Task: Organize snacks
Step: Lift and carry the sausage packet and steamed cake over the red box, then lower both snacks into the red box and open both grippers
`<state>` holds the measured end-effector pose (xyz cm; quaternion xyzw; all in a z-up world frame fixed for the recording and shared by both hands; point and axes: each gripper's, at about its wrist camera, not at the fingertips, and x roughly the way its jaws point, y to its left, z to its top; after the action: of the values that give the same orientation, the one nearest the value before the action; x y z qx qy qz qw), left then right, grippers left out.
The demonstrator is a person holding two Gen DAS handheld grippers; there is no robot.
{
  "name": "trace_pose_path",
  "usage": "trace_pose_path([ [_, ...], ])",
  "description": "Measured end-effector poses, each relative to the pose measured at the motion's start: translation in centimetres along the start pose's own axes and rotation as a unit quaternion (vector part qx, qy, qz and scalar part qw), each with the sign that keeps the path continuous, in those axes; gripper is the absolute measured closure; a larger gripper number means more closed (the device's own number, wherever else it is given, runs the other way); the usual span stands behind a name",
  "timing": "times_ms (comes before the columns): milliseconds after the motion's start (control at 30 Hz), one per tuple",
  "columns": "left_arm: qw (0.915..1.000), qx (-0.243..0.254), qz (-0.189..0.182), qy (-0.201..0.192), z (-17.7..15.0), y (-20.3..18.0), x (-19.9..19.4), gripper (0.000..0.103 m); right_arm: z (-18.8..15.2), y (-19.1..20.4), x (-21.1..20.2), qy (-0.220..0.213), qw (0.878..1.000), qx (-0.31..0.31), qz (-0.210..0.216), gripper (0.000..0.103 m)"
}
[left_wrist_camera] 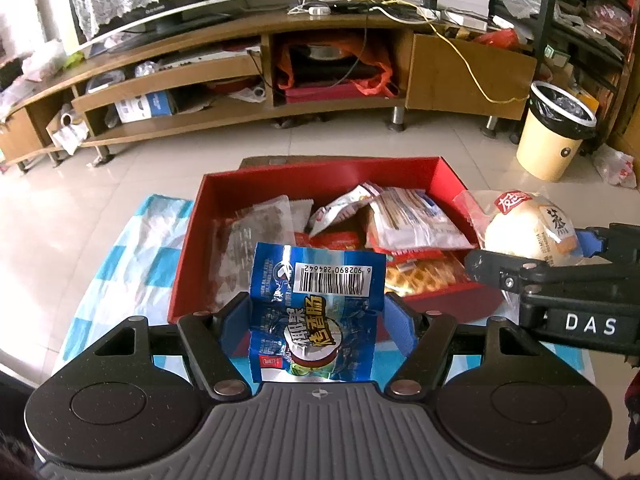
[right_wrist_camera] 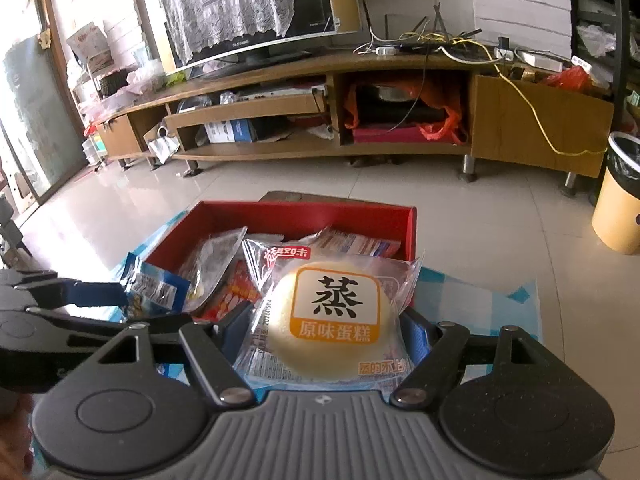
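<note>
Above the red box's (left_wrist_camera: 192, 240) near edge, left gripper (left_wrist_camera: 316, 316) grasps a blue packet (left_wrist_camera: 316, 292); at its right edge, right gripper (right_wrist_camera: 326, 330) grasps a wrapped cake (right_wrist_camera: 328, 316).

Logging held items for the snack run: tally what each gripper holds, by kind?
Blue sausage packet, in left gripper: 1
Steamed cake packet, in right gripper: 1
Total held: 2
Red box packets overlap, not counted.
</note>
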<state>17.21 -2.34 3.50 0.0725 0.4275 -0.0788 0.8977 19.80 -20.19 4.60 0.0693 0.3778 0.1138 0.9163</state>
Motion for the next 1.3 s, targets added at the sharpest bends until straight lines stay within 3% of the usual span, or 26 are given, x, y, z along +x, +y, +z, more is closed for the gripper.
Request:
trace_pose_path([
  [567, 0.9992, -0.003, 0.025, -0.032, 3.4, 0.0, 2.0, 0.027, 3.3, -0.9, 2.9, -0.015, 1.000, 0.014, -0.006, 0.029],
  [1300, 0.9988, -0.014, 0.041, -0.021, 4.6, 1.3, 5.0, 0.027, 4.4, -0.7, 6.6, 0.005, 1.000, 0.013, -0.014, 0.029],
])
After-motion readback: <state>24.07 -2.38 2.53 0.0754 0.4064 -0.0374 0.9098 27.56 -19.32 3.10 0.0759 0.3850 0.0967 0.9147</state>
